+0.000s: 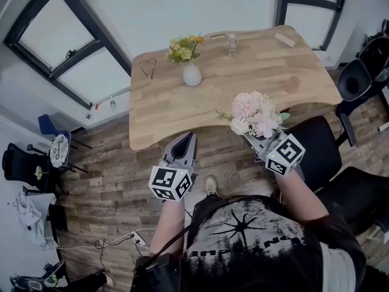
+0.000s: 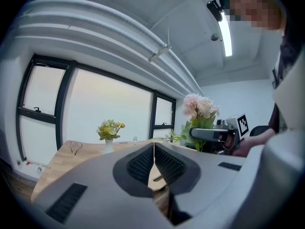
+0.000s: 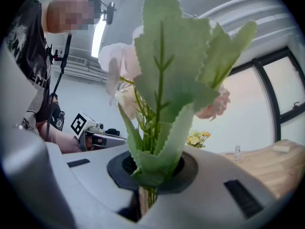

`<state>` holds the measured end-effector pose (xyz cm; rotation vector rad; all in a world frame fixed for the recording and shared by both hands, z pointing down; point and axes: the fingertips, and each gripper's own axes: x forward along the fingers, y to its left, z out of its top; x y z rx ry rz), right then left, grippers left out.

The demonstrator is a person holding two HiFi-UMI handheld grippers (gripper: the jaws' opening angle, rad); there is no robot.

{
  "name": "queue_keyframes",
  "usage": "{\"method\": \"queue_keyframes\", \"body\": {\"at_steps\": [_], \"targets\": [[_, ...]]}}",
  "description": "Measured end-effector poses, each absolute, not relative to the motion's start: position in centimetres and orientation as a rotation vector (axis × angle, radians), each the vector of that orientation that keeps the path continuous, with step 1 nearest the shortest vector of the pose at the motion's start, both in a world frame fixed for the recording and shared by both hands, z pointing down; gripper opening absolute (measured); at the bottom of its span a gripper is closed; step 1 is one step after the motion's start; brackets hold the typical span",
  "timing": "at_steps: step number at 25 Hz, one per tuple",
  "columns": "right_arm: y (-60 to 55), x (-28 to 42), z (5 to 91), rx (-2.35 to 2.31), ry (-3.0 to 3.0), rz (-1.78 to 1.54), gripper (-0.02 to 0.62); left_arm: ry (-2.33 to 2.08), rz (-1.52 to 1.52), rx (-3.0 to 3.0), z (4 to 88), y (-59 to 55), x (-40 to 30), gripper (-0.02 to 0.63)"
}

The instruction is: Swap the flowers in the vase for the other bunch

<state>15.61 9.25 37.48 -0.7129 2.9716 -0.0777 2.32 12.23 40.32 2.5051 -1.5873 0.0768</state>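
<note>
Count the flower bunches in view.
2. A yellow bunch stands in the white vase on the table; a pink bunch is clamped in the right gripper by the table's near edge. None seems hidden.

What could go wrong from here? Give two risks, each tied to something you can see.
The white vase stands unheld, yellow flowers still in it; pulling them out could tip it. The right gripper pinches only the stems of the pink bunch, whose big heads could sag or slip.
</note>
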Motion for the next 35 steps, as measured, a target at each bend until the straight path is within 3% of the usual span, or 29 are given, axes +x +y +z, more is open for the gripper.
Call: {"method": "queue_keyframes", "body": {"at_steps": [35], "targets": [[-7.0, 2.7, 38.8, -0.980, 2.904, -0.117, 0.034, -1.334, 0.081, 2.619, 42.3, -6.6, -10.3, 0.015]]}}
